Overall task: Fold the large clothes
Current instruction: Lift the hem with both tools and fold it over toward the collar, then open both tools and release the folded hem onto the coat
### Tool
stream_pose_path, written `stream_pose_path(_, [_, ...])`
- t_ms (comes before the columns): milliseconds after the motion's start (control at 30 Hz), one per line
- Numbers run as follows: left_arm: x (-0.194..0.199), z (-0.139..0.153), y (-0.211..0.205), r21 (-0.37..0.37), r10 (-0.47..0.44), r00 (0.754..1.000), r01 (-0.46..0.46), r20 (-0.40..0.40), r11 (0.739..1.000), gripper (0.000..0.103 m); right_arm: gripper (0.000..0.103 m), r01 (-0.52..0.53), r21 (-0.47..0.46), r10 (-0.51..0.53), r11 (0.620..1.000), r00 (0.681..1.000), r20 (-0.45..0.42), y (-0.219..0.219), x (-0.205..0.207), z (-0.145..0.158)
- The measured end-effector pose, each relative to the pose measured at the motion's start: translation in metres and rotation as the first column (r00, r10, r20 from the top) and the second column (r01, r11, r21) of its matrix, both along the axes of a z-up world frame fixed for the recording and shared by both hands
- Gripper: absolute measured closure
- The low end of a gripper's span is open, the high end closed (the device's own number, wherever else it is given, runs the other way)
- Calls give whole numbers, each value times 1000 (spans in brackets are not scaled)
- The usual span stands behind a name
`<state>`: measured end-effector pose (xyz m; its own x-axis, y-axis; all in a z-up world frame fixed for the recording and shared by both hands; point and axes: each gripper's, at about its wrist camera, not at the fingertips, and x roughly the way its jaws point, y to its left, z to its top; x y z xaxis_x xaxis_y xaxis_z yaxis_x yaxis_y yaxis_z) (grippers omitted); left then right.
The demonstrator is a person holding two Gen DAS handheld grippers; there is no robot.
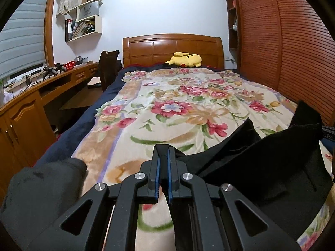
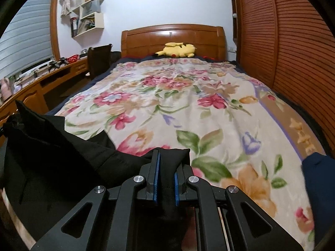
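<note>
Floral bedspread point(image 1: 167, 104) underneath; black garment point(image 1: 261, 167) looks soft, floppy; left gripper point(image 1: 164, 163) and right gripper point(image 2: 166, 167) both pinch its edge, so corners seem best.

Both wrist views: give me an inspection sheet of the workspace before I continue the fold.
Surface: floral blanket covers the bed.
Job's things: black garment held up between both grippers.
Clutter: yellow plush at the headboard; grey cloth and navy cloth at the near edges.
Grippers: left gripper and right gripper shut on the garment.
Cables: wires on the desk.
Surroundings: slatted wardrobe, wall shelves.
</note>
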<state>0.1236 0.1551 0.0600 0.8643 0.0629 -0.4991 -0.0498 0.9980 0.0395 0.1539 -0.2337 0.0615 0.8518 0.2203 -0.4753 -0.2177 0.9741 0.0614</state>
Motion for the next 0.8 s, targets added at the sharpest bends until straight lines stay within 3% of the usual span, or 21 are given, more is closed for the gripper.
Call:
stream_pose_path(67, [11, -5, -1, 9, 3, 1000, -3, -17, 1000, 96, 93, 13, 4, -13, 1000, 1000, -8, 6, 17, -4])
stream_pose_path(167, [18, -13, 0, -12, 2, 999, -3, -45, 1000, 86, 87, 34, 9, -33, 999, 998, -56, 13, 39, -13])
stream_pose_path(233, [15, -17, -1, -25, -12, 999, 11, -48, 1000, 65, 69, 35, 8, -35, 999, 996, -88, 20, 50, -17])
stream_pose_path(267, [11, -21, -2, -35, -34, 998, 32, -49, 999, 52, 41, 37, 2, -37, 999, 995, -96, 22, 52, -19])
stream_pose_path(300, [9, -23, -3, -37, -45, 997, 43, -58, 998, 40, 22, 43, -4, -43, 999, 995, -94, 23, 53, -18])
stream_pose_path(333, [7, -25, -5, -39, -53, 997, 50, -65, 998, 33, 17, 47, -6, -47, 999, 995, -83, 23, 52, -18])
stream_pose_path(400, [-6, -30, -8, -41, -81, 994, 78, -68, 996, 22, 15, 53, -25, -55, 998, 996, -66, 22, 50, -16])
stream_pose_path(633, [-41, -47, -22, -23, -122, 987, 120, -102, 993, 22, 15, 12, -132, -27, 991, 993, -116, 27, 41, -30])
stream_pose_path(800, [-62, -56, -29, -31, -146, 983, 144, -114, 989, 22, 22, 1, -128, -22, 992, 986, -165, 25, 44, -34])
